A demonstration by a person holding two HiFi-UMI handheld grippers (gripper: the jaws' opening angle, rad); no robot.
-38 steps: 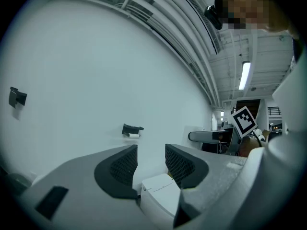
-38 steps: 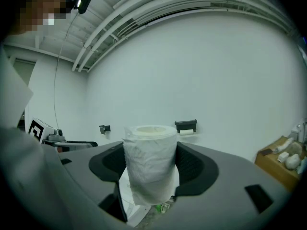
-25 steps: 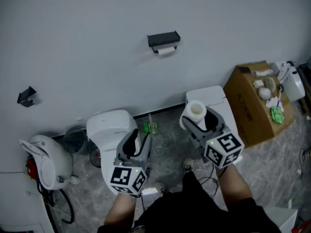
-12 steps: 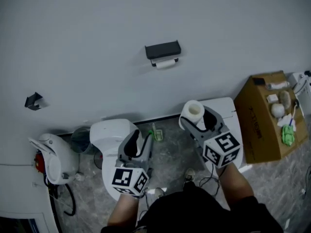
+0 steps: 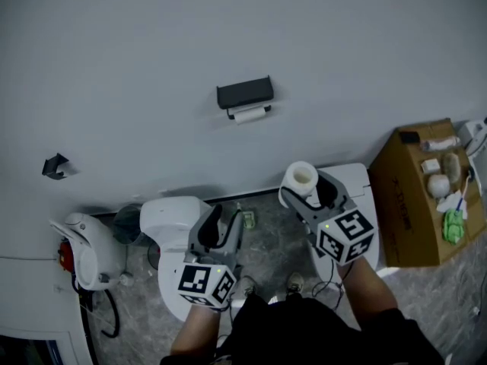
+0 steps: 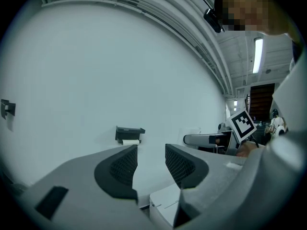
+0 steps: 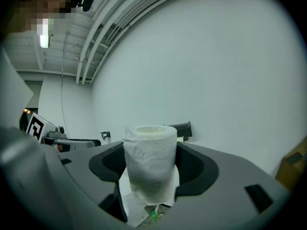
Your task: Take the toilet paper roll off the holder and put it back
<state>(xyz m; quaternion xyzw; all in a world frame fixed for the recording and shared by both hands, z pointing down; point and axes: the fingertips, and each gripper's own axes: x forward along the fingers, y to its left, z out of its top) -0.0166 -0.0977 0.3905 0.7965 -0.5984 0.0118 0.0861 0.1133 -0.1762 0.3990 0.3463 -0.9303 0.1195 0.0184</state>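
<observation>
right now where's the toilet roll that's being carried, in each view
Head view: right of centre, the toilet roll stands upright, clamped in the right gripper.
Left gripper view: I cannot make it out.
Right gripper view: dead centre, squeezed between the jaws.
Shared landmark: the black holder on the white wall, left of centre in the left gripper view and just right of the roll in the right gripper view.

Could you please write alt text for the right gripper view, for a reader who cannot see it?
The right gripper holds a white toilet paper roll upright between its dark grey jaws, hollow core on top. Behind it, a black wall-mounted holder hangs on a plain white wall, and a brown cardboard box edge shows at far right.
</observation>
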